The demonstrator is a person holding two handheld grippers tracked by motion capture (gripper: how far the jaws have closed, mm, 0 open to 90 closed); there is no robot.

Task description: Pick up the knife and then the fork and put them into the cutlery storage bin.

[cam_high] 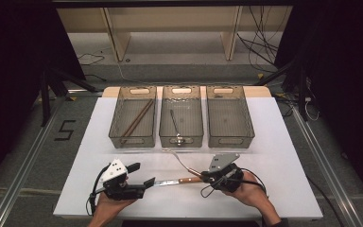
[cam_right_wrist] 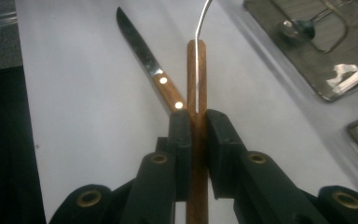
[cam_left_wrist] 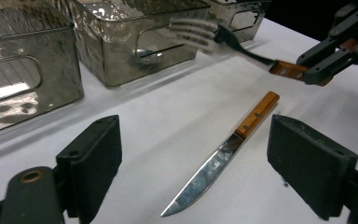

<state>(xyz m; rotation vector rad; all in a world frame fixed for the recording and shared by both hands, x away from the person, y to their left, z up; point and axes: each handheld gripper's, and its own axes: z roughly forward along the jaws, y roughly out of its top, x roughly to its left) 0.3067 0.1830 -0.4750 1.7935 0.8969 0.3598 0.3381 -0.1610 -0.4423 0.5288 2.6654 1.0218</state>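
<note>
1. Fingers of the left gripper (cam_left_wrist: 193, 168) stand wide apart with nothing between them, low over the white table (cam_high: 274, 142) at its near left.
2. Between and just ahead of those spread jaws lies the knife (cam_left_wrist: 223, 156), flat on the table. Its point faces the left gripper and its wooden handle runs away toward the right, so the long axis lies roughly along the line joining the two grippers.
3. From where I stand, the left gripper looks better placed to take the knife, since the blade already sits in its gap. To clamp it, the jaws would have to close across the blade or move forward to the handle.
4. Right of the knife, the right gripper (cam_right_wrist: 198, 126) is clamped tight on the wooden handle of a fork (cam_left_wrist: 200, 32), held clear of the table with its tines toward the bins.
5. Beyond both, three clear bins stand in a row: the left bin (cam_high: 118, 118) holds chopsticks (cam_high: 137, 120), the middle bin (cam_high: 163, 118) a spoon (cam_high: 175, 125), and the right bin (cam_high: 250, 125) looks empty, a likely place for the fork.
</note>
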